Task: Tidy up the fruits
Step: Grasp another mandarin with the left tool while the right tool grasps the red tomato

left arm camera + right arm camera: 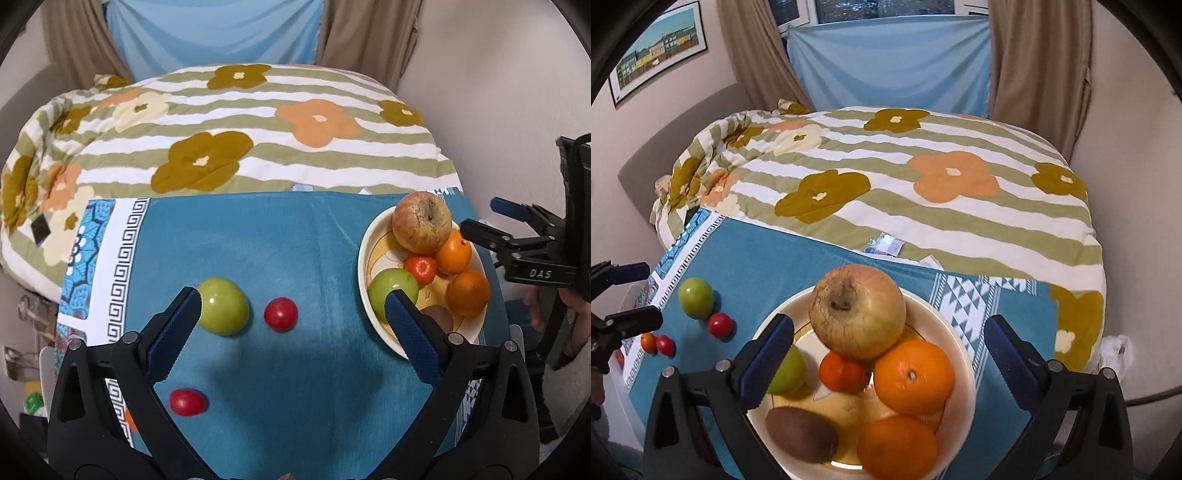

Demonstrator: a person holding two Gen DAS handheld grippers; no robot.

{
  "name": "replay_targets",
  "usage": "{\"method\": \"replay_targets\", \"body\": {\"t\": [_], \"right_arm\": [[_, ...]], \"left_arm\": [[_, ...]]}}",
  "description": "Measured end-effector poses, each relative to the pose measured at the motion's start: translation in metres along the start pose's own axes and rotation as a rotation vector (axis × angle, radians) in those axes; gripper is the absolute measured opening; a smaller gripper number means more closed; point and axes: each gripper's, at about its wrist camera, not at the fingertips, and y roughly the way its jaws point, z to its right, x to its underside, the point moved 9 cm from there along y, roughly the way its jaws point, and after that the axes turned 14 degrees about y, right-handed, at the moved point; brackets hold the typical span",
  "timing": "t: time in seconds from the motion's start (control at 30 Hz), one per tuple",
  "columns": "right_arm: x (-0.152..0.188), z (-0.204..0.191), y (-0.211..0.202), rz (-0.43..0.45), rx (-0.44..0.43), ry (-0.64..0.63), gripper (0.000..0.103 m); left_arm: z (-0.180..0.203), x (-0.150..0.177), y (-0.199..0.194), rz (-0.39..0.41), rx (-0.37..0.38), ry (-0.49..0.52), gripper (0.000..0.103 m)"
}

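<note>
The left gripper (291, 310) hangs above the blue cloth (295, 240) with its jaws spread wide and nothing between them — one blue pad sits in front of a loose green apple (223, 306), the other in front of the bowl (364, 258). A red tomato (280, 314) lies on the cloth just right of that apple, and a second red tomato (187, 402) lies nearer the camera, by the left finger. The right gripper (888, 339) is likewise wide open and empty, poised over the bowl. Inside the bowl a large russet-skinned apple (857, 312) rests on top of the pile, touching an orange (914, 376); a second orange (897, 446) sits below it, with a small tangerine (842, 371), a green apple (788, 371) and a brown kiwi (801, 434) alongside. Beyond the cloth spreads a striped, flowered quilt (923, 206), then a pale blue sheet (894, 62) hung between tan curtains.
</note>
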Motion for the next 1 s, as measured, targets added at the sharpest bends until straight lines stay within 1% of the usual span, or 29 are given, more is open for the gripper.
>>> {"method": "replay_targets", "body": {"t": [0.17,0.3,0.47,0.7,0.83,1.0], "right_arm": [[0.001,0.000,-0.023,0.017,0.001,0.039,0.103],[0.007,-0.014,-0.043,0.037,0.024,0.035,0.103],[0.018,-0.051,-0.073,0.071,0.020,0.038,0.103],[0.039,-0.107,-0.089,0.061,-0.017,0.066,0.103],[0.057,-0.141,-0.092,0.060,-0.019,0.089,0.103],[0.077,-0.171,-0.086,0.048,-0.008,0.112,0.103]], "left_arm": [[-0.010,0.006,-0.021,0.029,-0.023,-0.013,0.103],[-0.024,0.013,-0.047,0.066,-0.032,-0.016,0.103],[-0.046,0.029,-0.080,0.107,-0.048,-0.012,0.103],[-0.090,0.057,-0.126,0.157,-0.062,-0.009,0.103],[-0.118,0.075,-0.140,0.159,-0.063,-0.007,0.103],[-0.147,0.099,-0.143,0.143,-0.047,0.010,0.103]]}}
